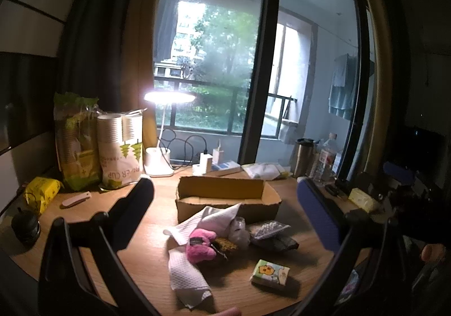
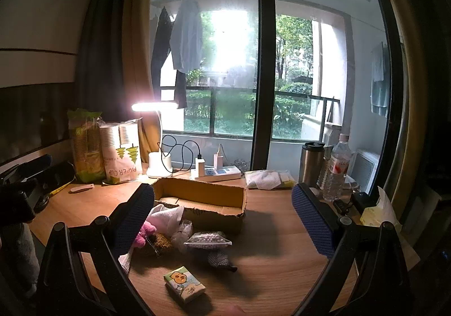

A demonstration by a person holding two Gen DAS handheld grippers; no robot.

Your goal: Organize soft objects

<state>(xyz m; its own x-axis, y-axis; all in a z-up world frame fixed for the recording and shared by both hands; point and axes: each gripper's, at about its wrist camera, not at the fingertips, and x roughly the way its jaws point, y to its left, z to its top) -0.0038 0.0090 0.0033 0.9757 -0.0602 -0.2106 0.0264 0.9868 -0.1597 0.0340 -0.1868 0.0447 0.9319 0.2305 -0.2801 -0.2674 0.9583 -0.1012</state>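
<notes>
An open cardboard box (image 1: 225, 197) (image 2: 203, 197) stands mid-table with nothing visible inside. In front of it lies a pile: white cloths (image 1: 186, 273) (image 2: 166, 215), a pink plush (image 1: 200, 245) (image 2: 144, 232), a brown fuzzy piece (image 1: 225, 245) (image 2: 160, 242), a clear bag (image 1: 239, 232) (image 2: 181, 232), a bag of white beads (image 1: 267, 230) (image 2: 207, 239) and a dark mesh pouch (image 1: 282, 244) (image 2: 220, 259). A tissue pack (image 1: 270, 272) (image 2: 184, 283) lies nearest. My left gripper (image 1: 225, 208) and right gripper (image 2: 222, 217) are open and empty above the pile.
A lit desk lamp (image 1: 169, 97) (image 2: 154, 106), paper cup bags (image 1: 121, 149) (image 2: 121, 152), a power strip (image 2: 217, 173), a steel mug (image 2: 311, 163), a water bottle (image 2: 336, 169) and a yellow pack (image 1: 41, 193) line the table's back and sides.
</notes>
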